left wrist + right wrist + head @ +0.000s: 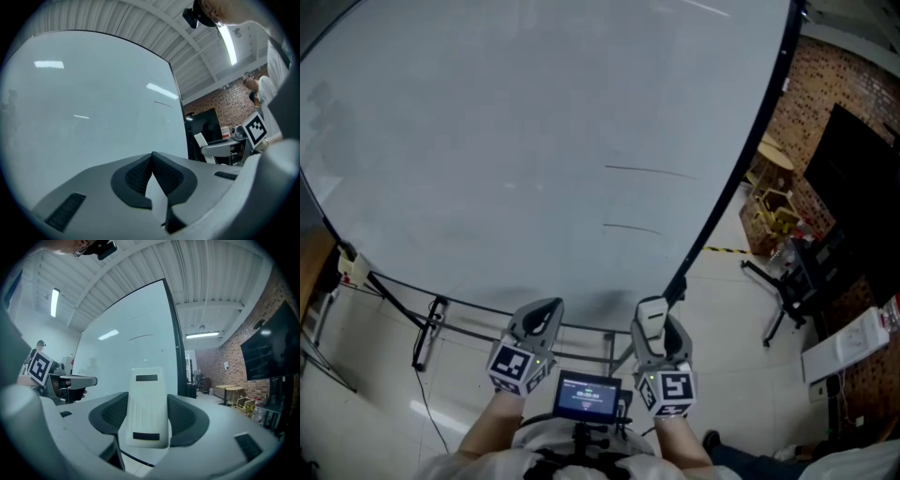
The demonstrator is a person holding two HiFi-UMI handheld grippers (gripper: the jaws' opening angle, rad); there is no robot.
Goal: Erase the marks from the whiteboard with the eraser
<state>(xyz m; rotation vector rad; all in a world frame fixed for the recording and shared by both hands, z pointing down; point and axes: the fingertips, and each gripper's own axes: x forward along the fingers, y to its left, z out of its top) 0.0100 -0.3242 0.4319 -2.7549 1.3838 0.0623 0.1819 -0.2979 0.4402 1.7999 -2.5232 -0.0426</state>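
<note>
Head view, whiteboard [487, 141] ahead, right tool [149, 416] clamping eraser [146, 399], black screen [855, 187] rightward

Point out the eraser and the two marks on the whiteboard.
eraser [146, 408], right gripper view, middle of its white face
upper mark [650, 172], head view, middle of the line
lower mark [633, 229], head view, middle of the line

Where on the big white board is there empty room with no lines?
The large white whiteboard is bare left of the two thin dark lines, across to its left edge. Crowded: the floor by the red brick wall.
</note>
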